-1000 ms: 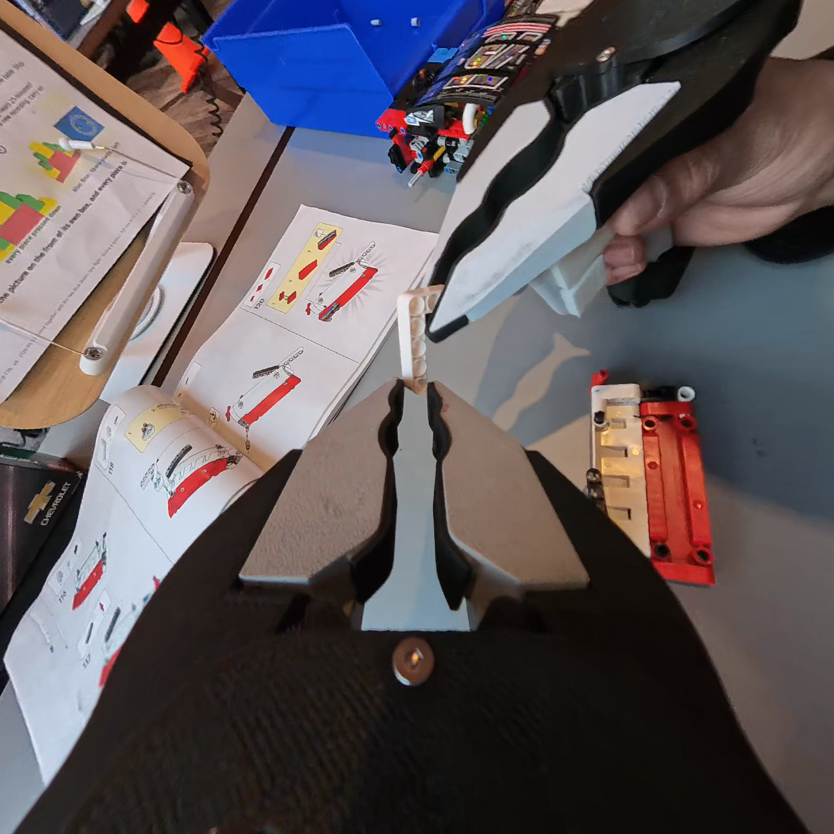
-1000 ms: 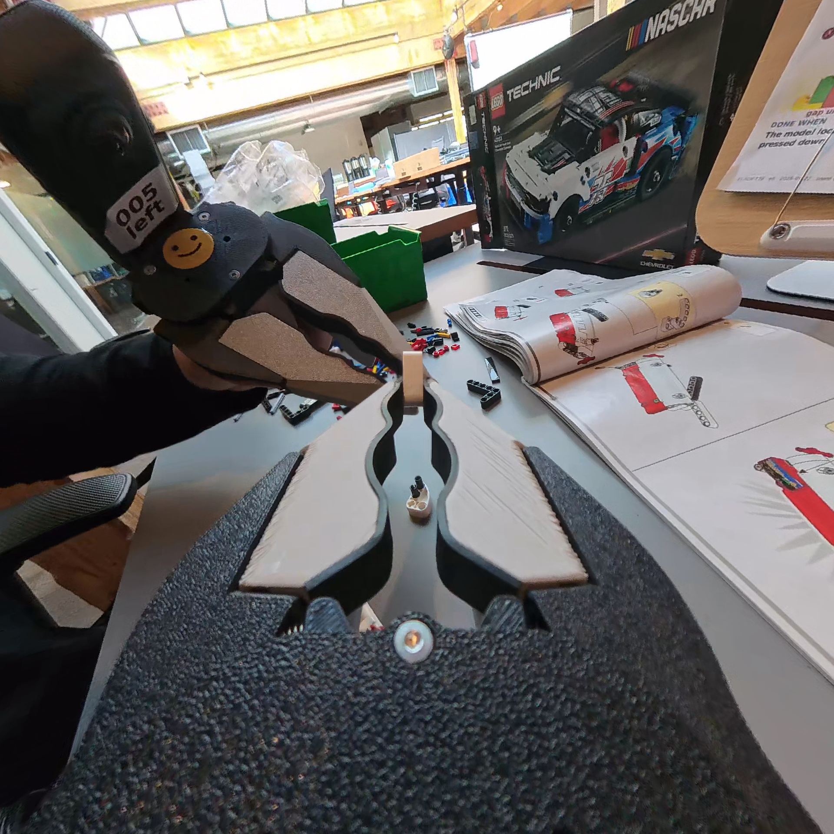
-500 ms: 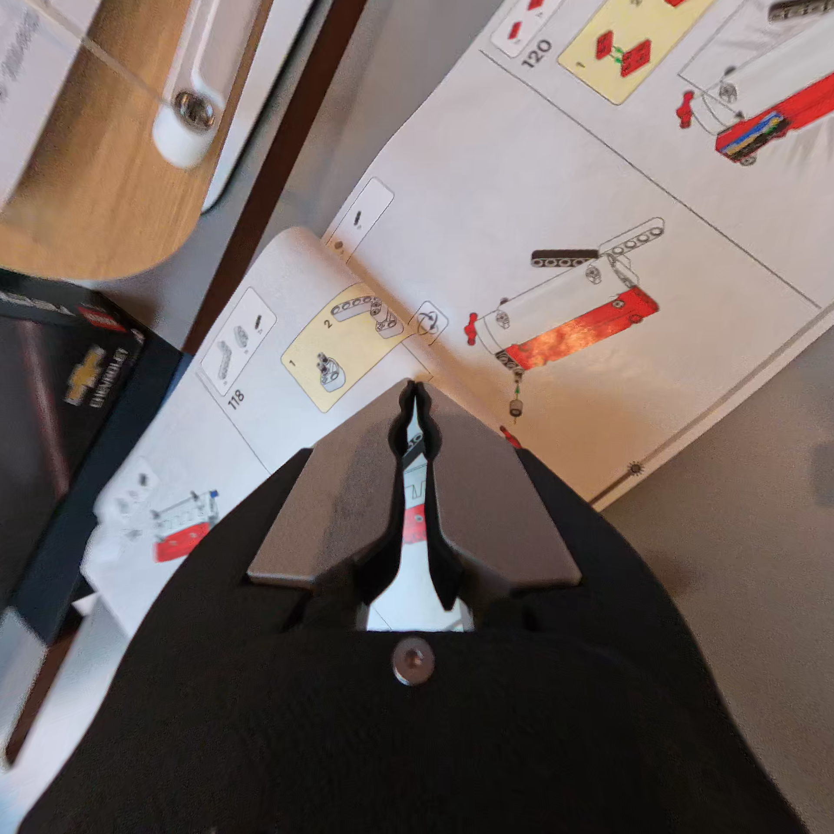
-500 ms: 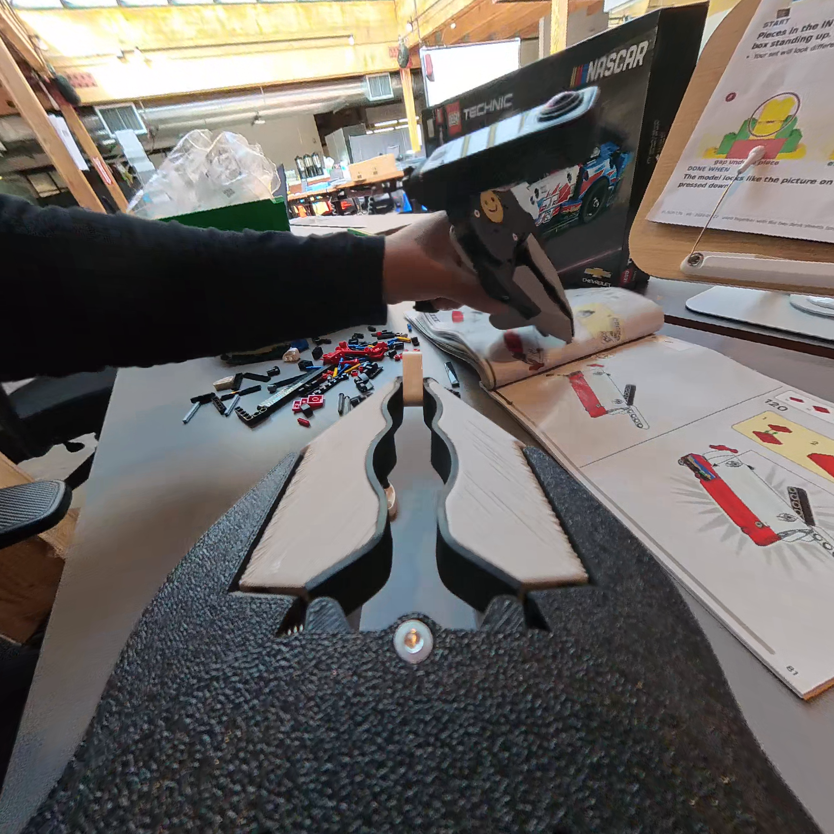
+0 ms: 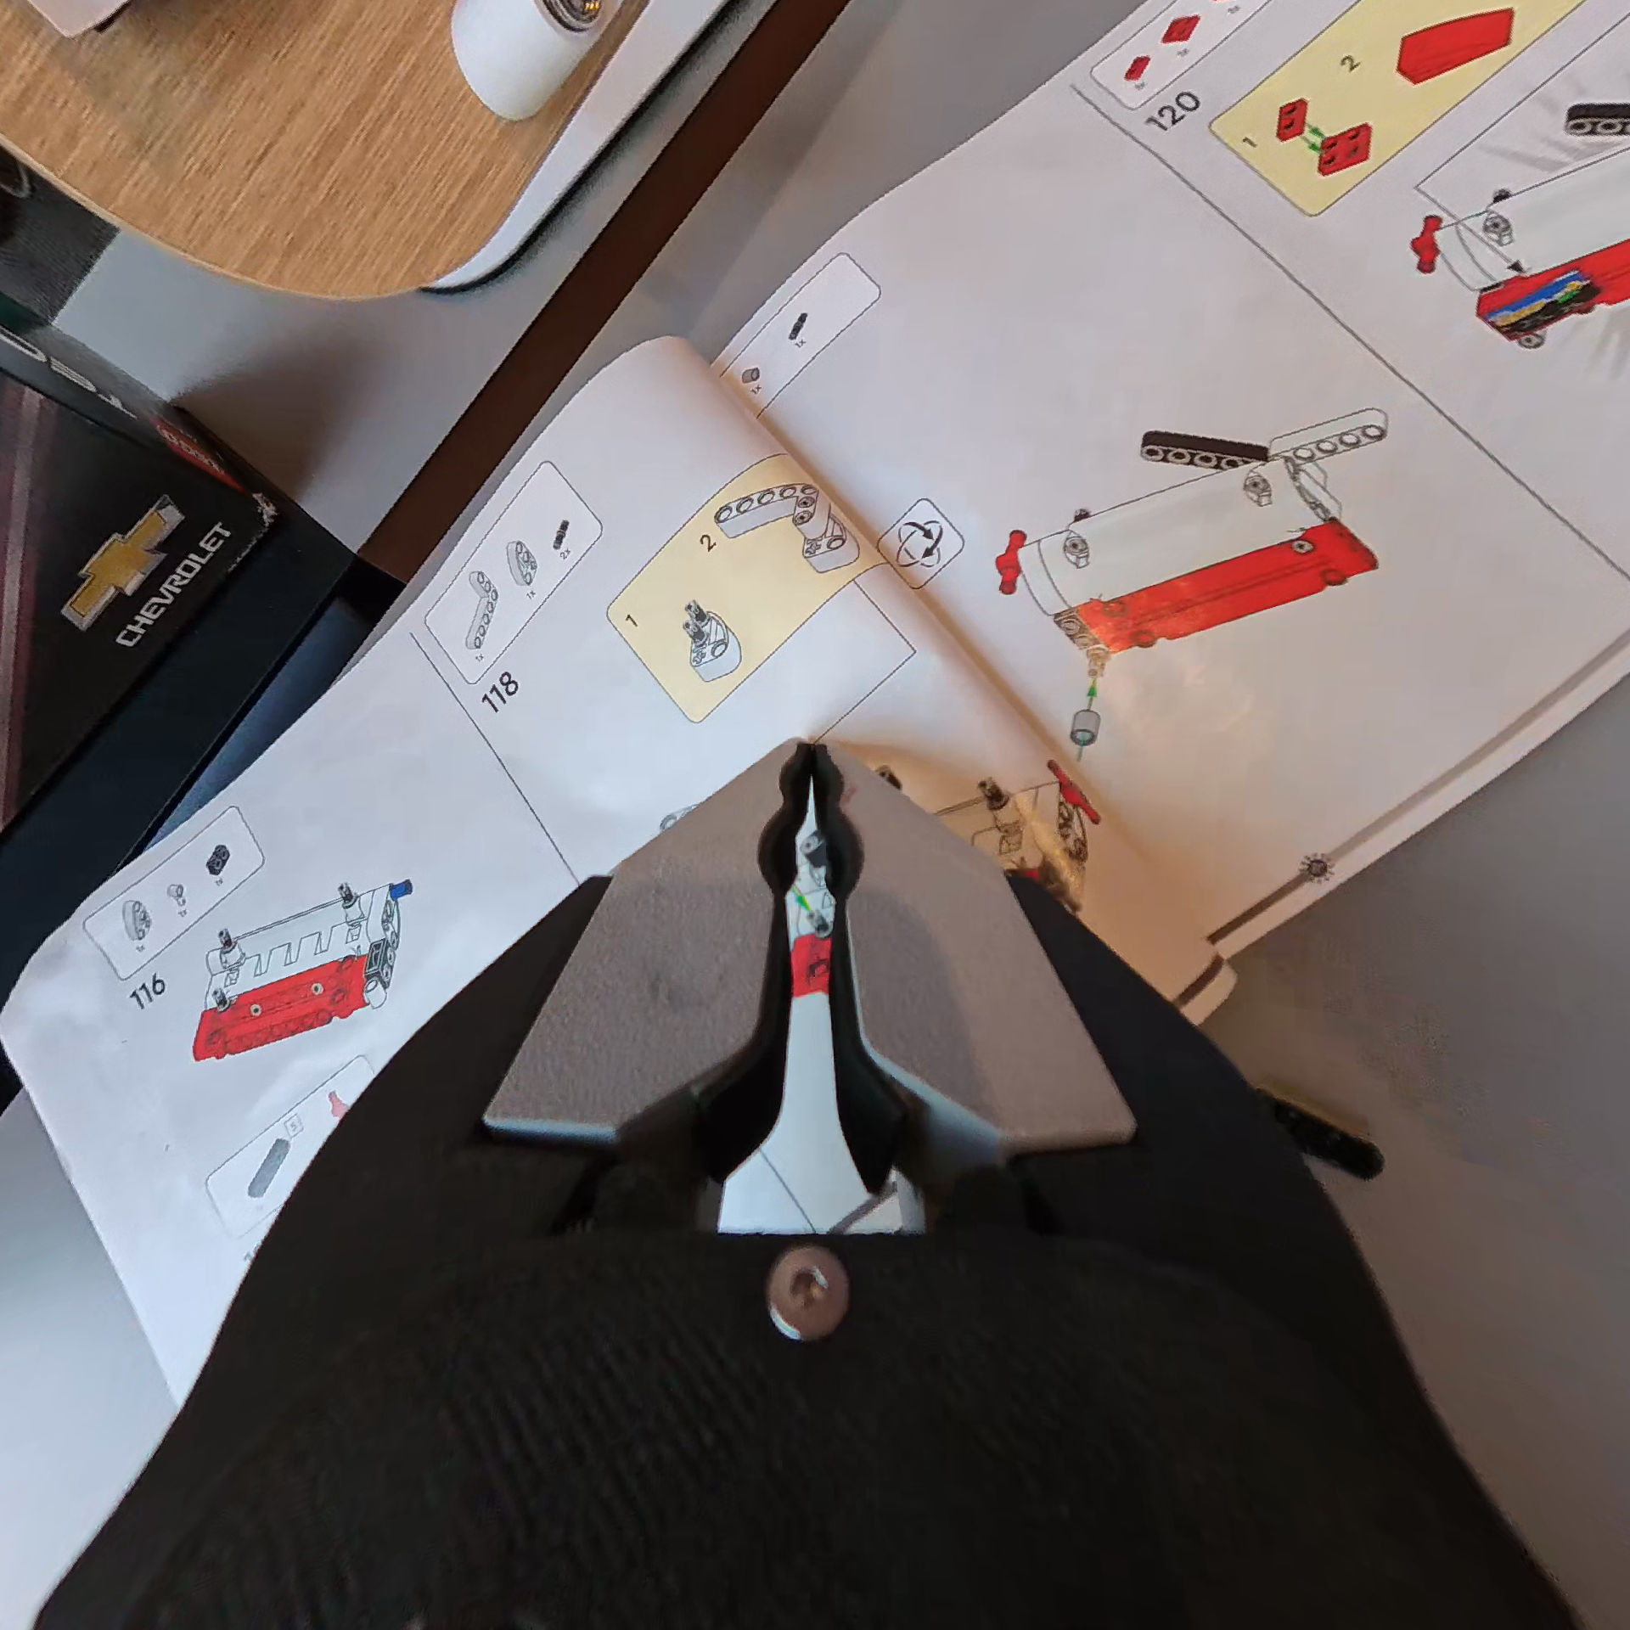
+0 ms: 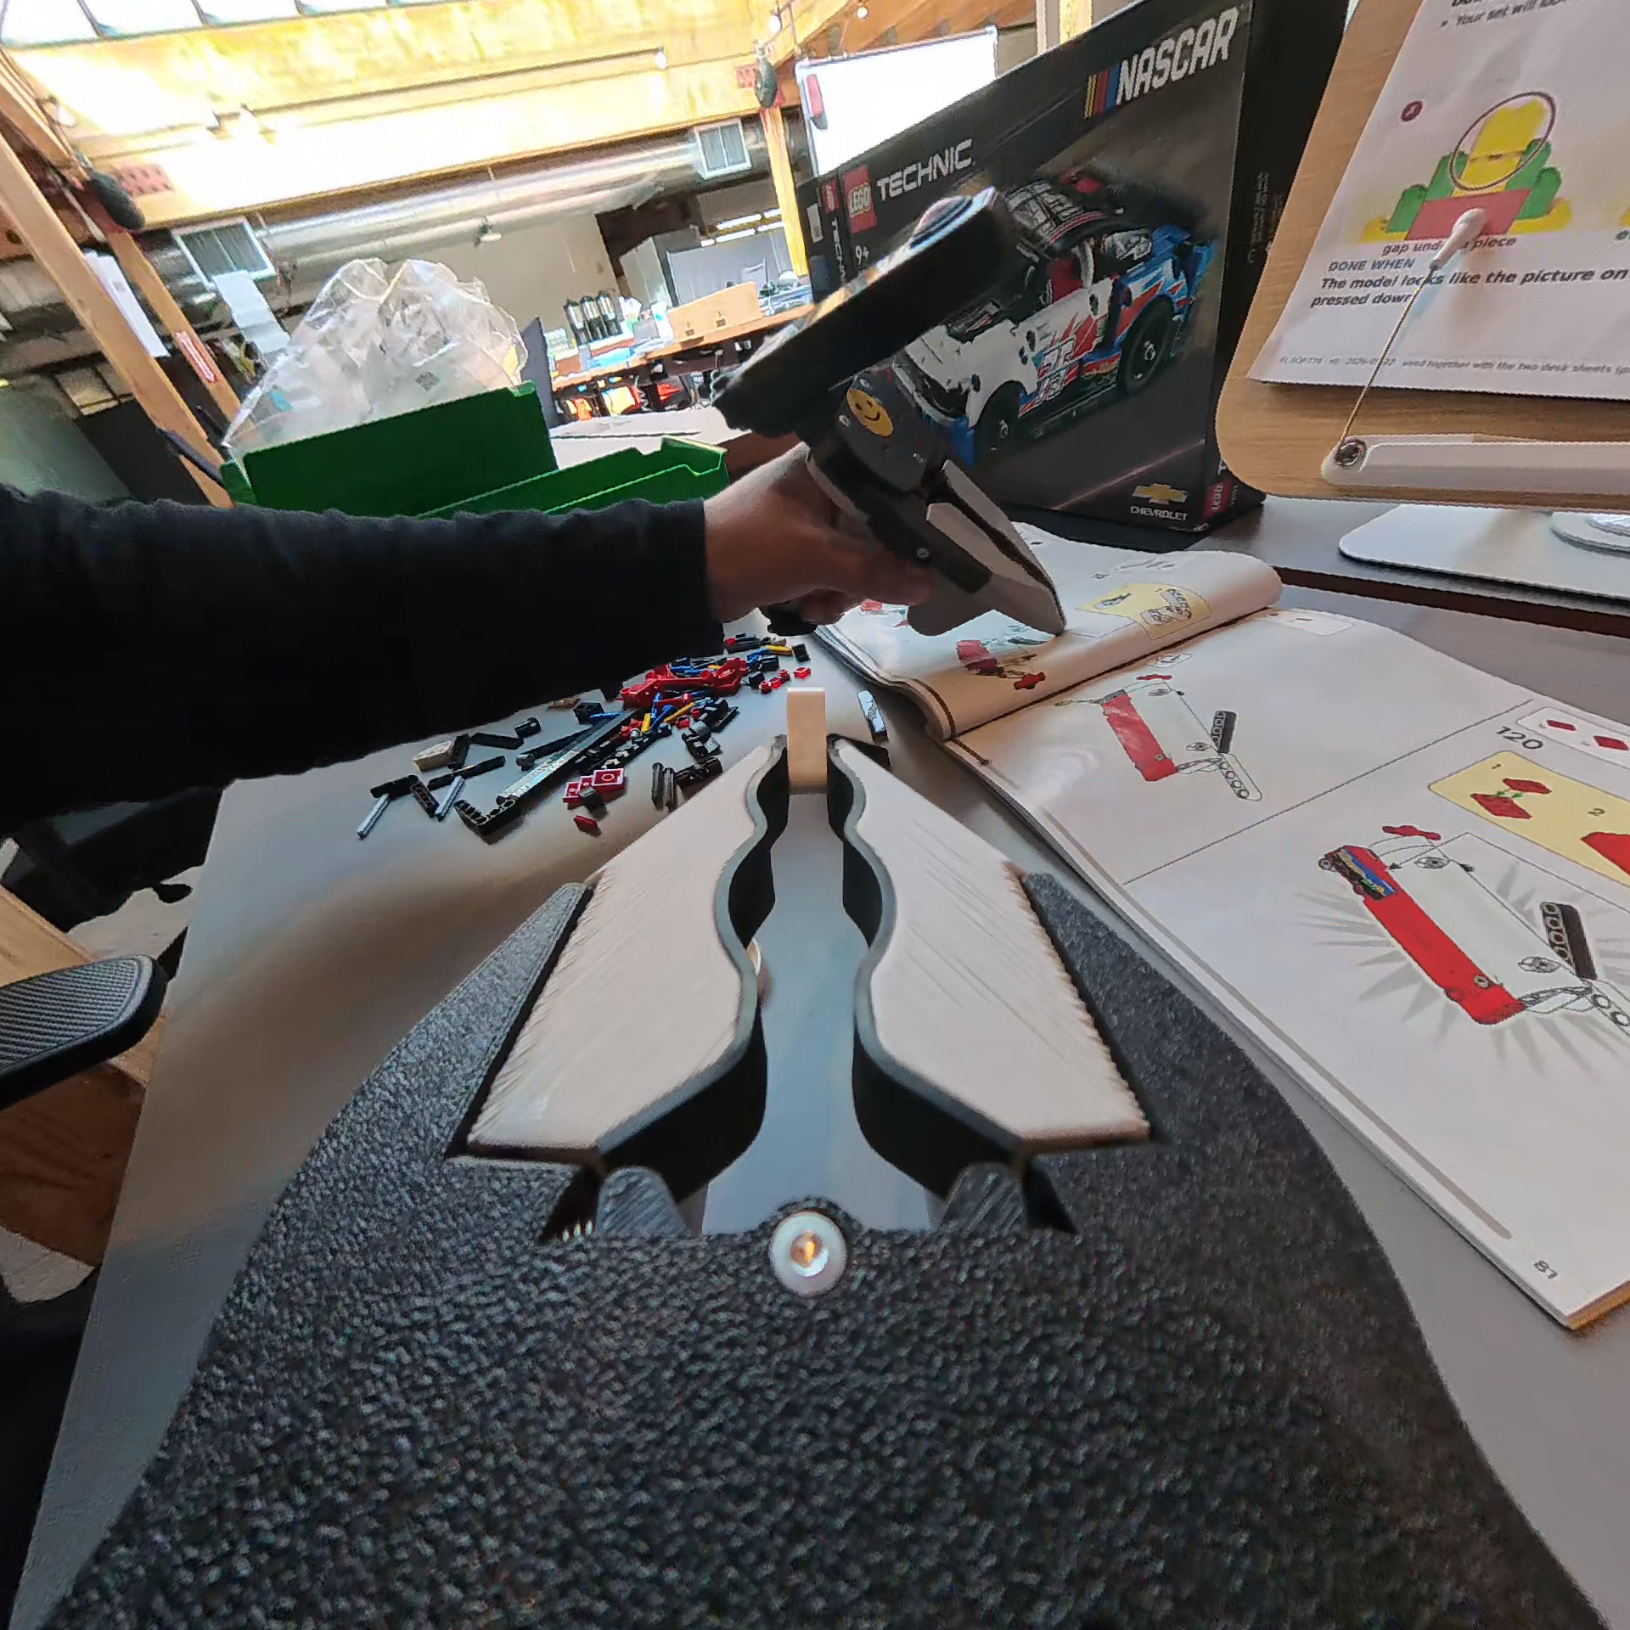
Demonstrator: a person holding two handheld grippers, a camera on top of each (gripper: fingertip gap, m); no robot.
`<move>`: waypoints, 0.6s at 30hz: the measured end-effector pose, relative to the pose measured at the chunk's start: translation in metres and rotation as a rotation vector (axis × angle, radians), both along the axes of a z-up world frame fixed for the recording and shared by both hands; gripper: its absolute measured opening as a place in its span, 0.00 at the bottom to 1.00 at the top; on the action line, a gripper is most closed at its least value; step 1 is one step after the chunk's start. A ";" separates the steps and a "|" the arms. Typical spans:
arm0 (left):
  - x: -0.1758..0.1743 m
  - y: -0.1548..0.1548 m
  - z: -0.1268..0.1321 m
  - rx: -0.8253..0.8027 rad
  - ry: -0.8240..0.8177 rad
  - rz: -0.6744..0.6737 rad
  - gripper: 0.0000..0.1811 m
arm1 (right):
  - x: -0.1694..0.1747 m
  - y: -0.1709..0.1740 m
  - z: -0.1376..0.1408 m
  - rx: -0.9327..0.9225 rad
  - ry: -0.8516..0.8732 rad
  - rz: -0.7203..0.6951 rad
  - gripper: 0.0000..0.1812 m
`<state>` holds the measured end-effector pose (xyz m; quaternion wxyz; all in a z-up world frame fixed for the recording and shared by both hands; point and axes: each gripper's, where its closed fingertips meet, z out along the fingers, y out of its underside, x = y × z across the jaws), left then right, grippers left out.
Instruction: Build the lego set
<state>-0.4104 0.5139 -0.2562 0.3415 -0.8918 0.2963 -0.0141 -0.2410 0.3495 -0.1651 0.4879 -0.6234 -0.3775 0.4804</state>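
My left gripper (image 5: pixel 811 754) is shut and empty, its tips down on the left page of the open instruction booklet (image 5: pixel 1014 353), close to the fold. In the right wrist view the left gripper (image 6: pixel 1054 622) points down onto the booklet (image 6: pixel 1323 794), held by a hand in a dark sleeve. My right gripper (image 6: pixel 807 750) is shut on a short white beam (image 6: pixel 805 732), held upright above the grey table, in front of the booklet's near corner.
A pile of loose black, red and blue pieces (image 6: pixel 617 732) lies on the table left of the booklet. A green bin (image 6: pixel 441 459) stands behind it. The set's box (image 6: pixel 1102 265) and a wooden sheet stand (image 6: pixel 1411 423) stand at the back right. Across from one pair of fingers to the other is roughly 25 centimeters.
My left gripper let go of the white beam, swung over to the booklet, shut, and came down onto the page. My right gripper kept the beam and drew back.
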 end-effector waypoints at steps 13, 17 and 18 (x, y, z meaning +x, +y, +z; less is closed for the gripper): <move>-0.010 -0.007 -0.003 0.002 -0.039 -0.012 0.00 | -0.025 -0.015 -0.022 -0.005 -0.146 0.103 0.04; -0.009 -0.007 -0.002 0.003 -0.051 -0.007 0.00 | -0.027 -0.015 -0.019 -0.154 -0.085 0.138 0.04; -0.009 -0.007 -0.002 0.004 -0.053 -0.005 0.00 | -0.026 -0.014 -0.015 -0.204 -0.041 0.146 0.04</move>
